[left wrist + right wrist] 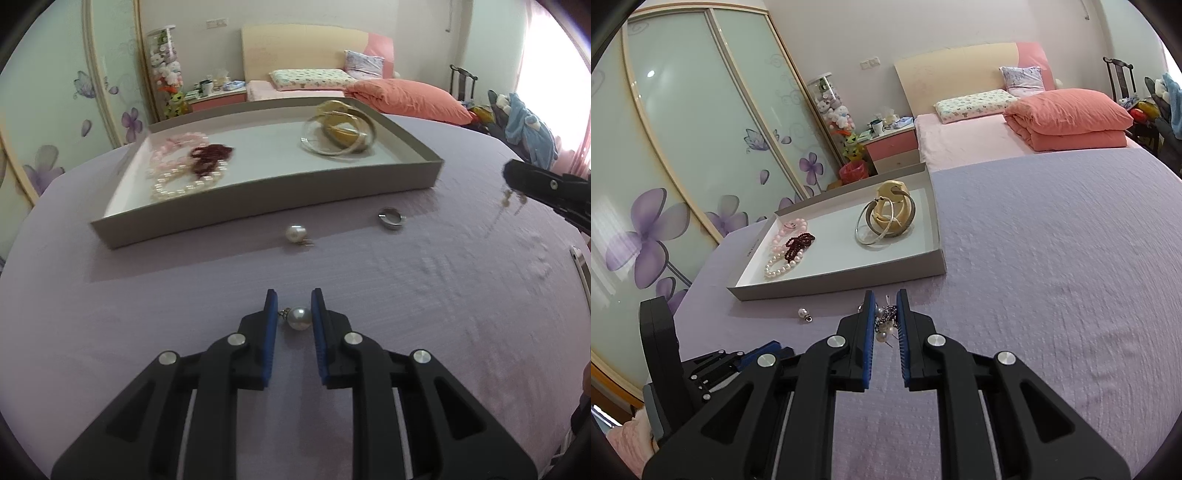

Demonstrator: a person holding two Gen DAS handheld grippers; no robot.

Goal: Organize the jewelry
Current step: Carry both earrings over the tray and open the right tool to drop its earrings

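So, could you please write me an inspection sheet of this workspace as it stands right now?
Surface: lilac bedspread, wrinkled, carrying a shallow grey tray.
Job's things: in the tray, pearl and pink bead strands, a dark red strand and stacked bangles; on the bedspread, a pearl earring and a silver ring.
Clutter: nothing seen.
Grippers: left claw open around a second pearl earring, not yet pinching; right claw shut on a cluster of dangling earrings.
Cables: nothing seen.
Surroundings: folded coral duvet, pillows, nightstand, flowered wardrobe doors.
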